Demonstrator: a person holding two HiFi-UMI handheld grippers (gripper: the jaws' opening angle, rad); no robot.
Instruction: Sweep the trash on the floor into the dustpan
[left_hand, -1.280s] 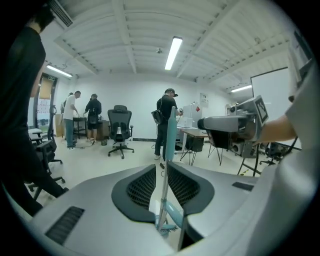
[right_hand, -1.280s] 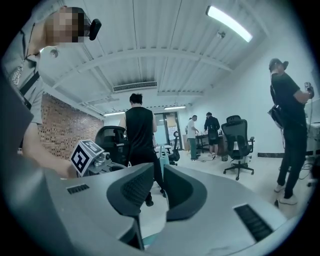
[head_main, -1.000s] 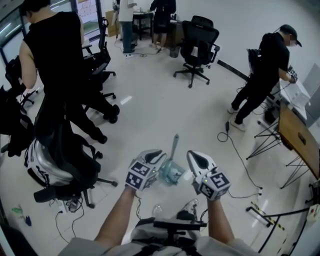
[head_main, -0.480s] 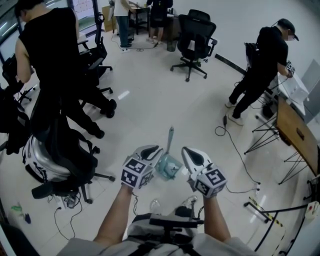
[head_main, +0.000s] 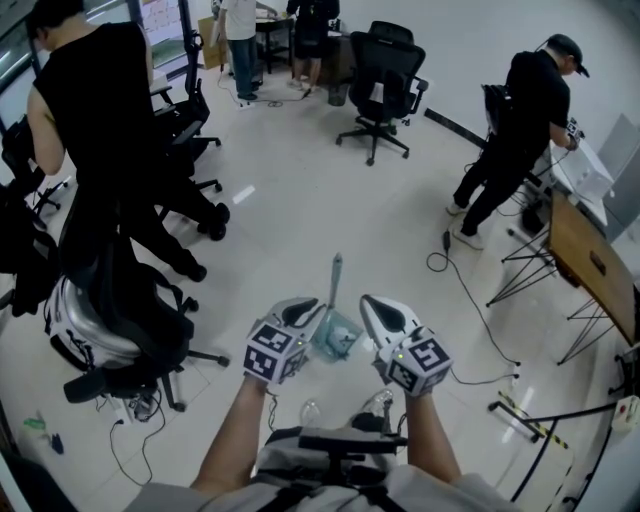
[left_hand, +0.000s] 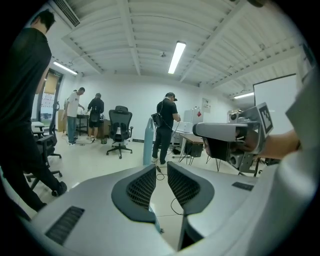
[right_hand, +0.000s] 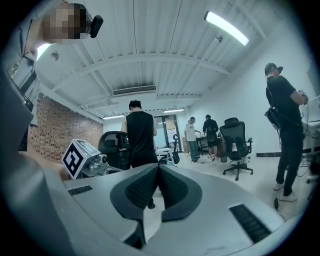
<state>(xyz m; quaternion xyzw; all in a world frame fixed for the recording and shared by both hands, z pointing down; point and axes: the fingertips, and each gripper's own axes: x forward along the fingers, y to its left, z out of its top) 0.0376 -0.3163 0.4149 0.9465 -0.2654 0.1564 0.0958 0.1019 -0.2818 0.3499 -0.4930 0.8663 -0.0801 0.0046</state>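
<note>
The dustpan (head_main: 338, 338) is pale teal, see-through plastic, with a scooped body and a long slim handle (head_main: 335, 275) pointing away from me. It is held up between my two grippers. My left gripper (left_hand: 161, 170) pinches it: the ribbed dark pads stand a narrow gap apart, with a teal sliver of the pan low between them. My right gripper (right_hand: 158, 172), just right of the pan, has its pads pressed together on nothing. The floor (head_main: 300, 200) is pale, glossy and open ahead. A black mesh office chair (head_main: 130, 330) crowds my left. A black cable (head_main: 470, 290) loops on the right near a brown tabletop (head_main: 590, 265) on thin metal legs.
</note>
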